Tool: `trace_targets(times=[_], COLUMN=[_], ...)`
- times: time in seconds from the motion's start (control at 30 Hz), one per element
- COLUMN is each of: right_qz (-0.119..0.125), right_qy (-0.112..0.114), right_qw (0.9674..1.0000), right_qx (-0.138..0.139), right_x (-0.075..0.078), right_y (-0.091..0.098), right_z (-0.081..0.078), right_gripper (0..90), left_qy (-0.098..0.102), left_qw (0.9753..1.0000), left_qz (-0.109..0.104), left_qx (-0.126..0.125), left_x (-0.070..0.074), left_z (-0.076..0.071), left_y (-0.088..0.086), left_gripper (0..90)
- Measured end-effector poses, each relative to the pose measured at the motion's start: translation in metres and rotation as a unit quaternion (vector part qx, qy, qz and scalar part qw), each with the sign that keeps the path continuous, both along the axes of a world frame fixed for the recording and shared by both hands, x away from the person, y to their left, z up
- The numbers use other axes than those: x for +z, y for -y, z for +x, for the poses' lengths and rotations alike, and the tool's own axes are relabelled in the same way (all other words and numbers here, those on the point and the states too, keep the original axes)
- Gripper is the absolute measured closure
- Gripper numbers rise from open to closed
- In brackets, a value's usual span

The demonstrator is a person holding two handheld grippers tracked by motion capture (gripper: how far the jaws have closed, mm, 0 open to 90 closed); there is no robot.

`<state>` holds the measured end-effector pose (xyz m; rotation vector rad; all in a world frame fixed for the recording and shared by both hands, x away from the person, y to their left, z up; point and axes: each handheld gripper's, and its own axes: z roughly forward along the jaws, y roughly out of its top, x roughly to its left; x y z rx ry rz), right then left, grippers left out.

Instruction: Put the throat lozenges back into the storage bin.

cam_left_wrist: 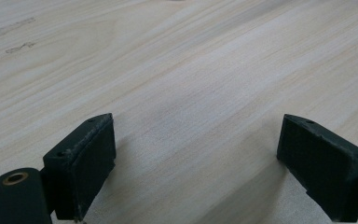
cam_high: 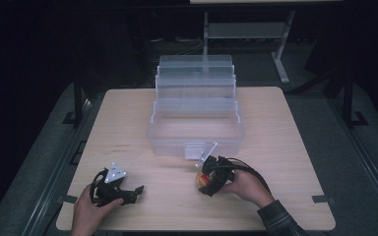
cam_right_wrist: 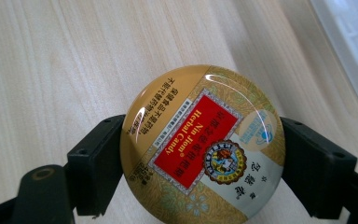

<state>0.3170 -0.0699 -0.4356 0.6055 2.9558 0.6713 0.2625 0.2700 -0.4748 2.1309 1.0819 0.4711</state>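
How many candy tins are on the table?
1. The round Herbal Candy tin sits at the table's near edge, gripped by the right tool, just in front of the clear plastic box. The box's trays look empty.

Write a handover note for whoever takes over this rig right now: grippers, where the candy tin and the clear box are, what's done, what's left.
Right gripper: shut on the round herbal candy tin, pads on its two sides, low over the table just in front of the clear tiered box.
Left gripper: open, nothing between its jaws, near the table's front left.
Done: tin gripped.
Left: probably carry the tin into the open box, whose trays stand folded back, then release. Which compartment is meant I cannot tell.
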Motion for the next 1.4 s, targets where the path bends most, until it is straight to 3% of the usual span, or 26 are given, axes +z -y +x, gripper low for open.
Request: trace_targets(times=[0.57, 1.4], right_qz=[0.011, 0.015], right_qy=[-0.001, 0.004], right_qw=[0.9998, 0.9982], right_qx=[-0.014, -0.057], right_x=[0.011, 0.017], right_y=[0.019, 0.058], right_z=[-0.003, -0.005], right_gripper=[19.8, 19.8], left_qy=[0.000, 0.000], left_qw=[1.0000, 1.0000], left_qz=[0.000, 0.000], left_qx=[0.000, 0.000], left_x=[0.000, 0.000], left_z=[0.000, 0.000], left_y=[0.000, 0.000], left_gripper=[10.6, 10.6])
